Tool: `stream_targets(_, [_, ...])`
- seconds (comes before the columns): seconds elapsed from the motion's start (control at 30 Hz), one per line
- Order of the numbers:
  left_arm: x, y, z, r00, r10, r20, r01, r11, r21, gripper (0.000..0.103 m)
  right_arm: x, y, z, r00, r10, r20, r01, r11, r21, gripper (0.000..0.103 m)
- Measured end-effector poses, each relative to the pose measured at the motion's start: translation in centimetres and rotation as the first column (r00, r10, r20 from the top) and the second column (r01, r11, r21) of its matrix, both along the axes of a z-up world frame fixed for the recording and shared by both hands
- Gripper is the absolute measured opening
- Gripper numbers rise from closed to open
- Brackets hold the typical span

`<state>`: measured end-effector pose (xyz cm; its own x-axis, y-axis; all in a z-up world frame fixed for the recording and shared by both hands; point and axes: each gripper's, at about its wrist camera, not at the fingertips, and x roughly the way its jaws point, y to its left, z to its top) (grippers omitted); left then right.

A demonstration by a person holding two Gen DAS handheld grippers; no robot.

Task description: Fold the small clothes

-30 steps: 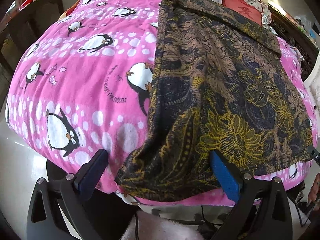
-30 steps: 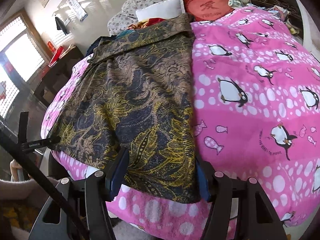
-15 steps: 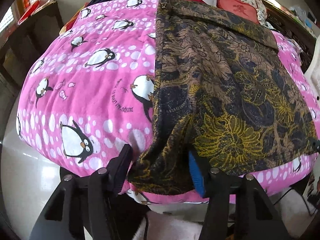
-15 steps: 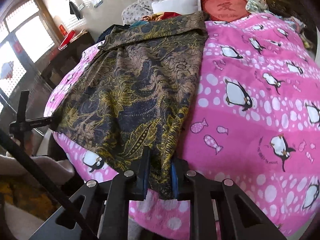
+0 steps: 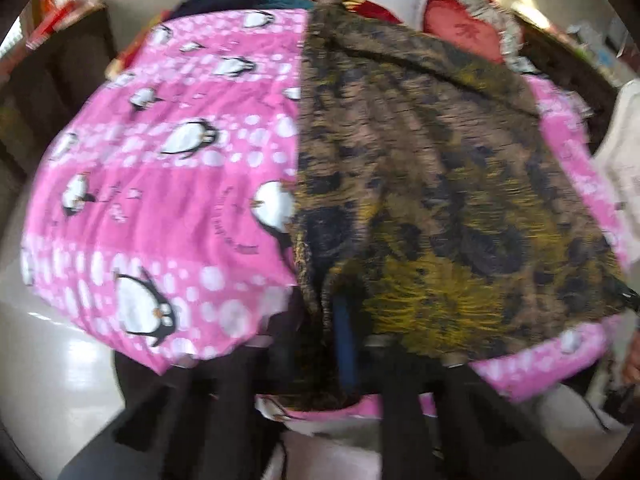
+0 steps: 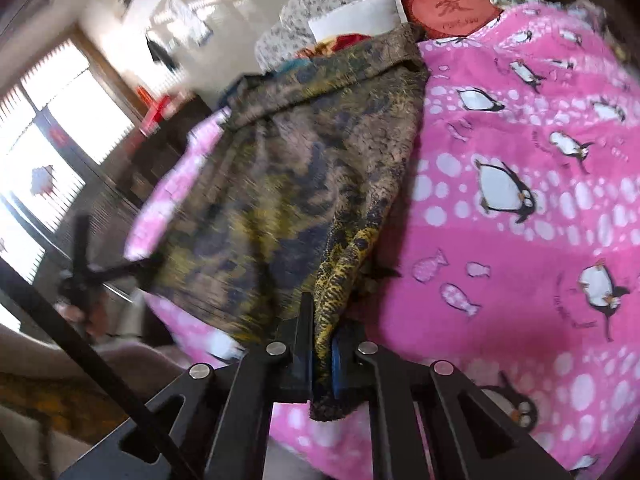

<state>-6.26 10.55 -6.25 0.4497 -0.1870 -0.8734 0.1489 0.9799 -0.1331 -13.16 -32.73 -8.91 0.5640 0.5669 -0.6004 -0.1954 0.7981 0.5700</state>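
Observation:
A dark garment with a brown and yellow floral print (image 5: pixel 432 184) lies spread along a pink penguin blanket (image 5: pixel 160 184) on a bed. My left gripper (image 5: pixel 320 340) is shut on the garment's near left corner, the cloth bunched between its jaws. In the right wrist view the same garment (image 6: pixel 288 168) hangs lifted off the blanket (image 6: pixel 520 240). My right gripper (image 6: pixel 322 360) is shut on its near right corner, and a strip of cloth dangles below the blue pads (image 6: pixel 335 368). Both views are blurred.
Pillows and a red heart cushion (image 6: pixel 452 8) lie at the head of the bed. A dark wooden cabinet (image 6: pixel 160 152) and bright windows stand at the left. A person's hand (image 6: pixel 80 312) holds the other gripper at the bed's near edge.
Both grippers went from wide open around the garment's near corners to shut on them. The hem has lifted and bunched, and the garment's near edge now rises off the blanket.

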Motion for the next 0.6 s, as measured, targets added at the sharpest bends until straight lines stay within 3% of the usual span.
stream_targets(0.1, [0.4, -0.1, 0.5, 1.000, -0.027, -0.009, 0.027, 1.000, -0.010, 0.008, 0.1, -0.3, 1.2, 0.999, 0.005, 0.039, -0.009, 0.996, 0.086, 0.006])
stream_targets(0.23, [1.7, 1.2, 2.9, 0.999, -0.049, -0.003, 0.048, 0.988, -0.146, 0.008, 0.6, -0.8, 3.4, 0.994, 0.002, 0.106, -0.017, 0.990, 0.141, 0.006])
stream_targets(0.37, [4.4, 1.5, 5.9, 0.998, -0.046, 0.053, 0.054, 0.985, -0.165, 0.008, 3.3, -1.8, 6.0, 0.983, -0.025, 0.184, -0.009, 0.984, 0.180, 0.006])
stream_targets(0.6, [14.4, 1.3, 11.3, 0.991, -0.014, 0.130, 0.038, 0.982, -0.186, 0.008, 12.5, -3.4, 10.2, 0.959, -0.081, 0.270, 0.025, 0.979, 0.204, 0.006])
